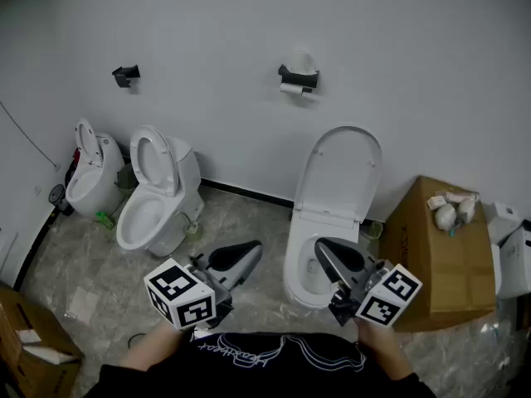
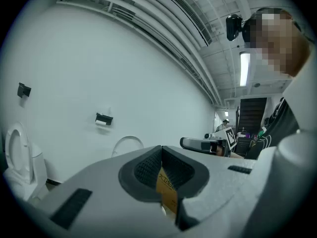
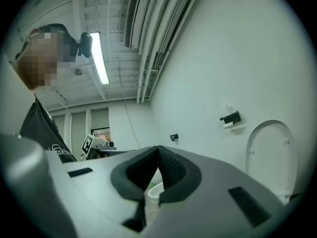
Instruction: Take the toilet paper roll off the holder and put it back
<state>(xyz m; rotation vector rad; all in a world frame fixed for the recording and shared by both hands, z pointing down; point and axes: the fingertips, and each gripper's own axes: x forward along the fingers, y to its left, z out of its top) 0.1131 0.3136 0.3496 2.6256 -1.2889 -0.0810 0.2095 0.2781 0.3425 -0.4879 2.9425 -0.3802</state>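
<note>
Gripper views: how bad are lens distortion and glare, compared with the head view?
Left gripper view: strong fisheye, ceiling pipes bowed, corners black, white ceiling tube light blown out. Right gripper view: same curving and dark rim, white ceiling strip light glares. Head view: soft even light, mild bending; white toilet paper roll on the black wall holder small, sharp.

I'm looking up at the small white toilet paper roll, and it's lying level, mounted on its black holder. Holder's fixed high on the white wall, a little right of the wall's middle.
</note>
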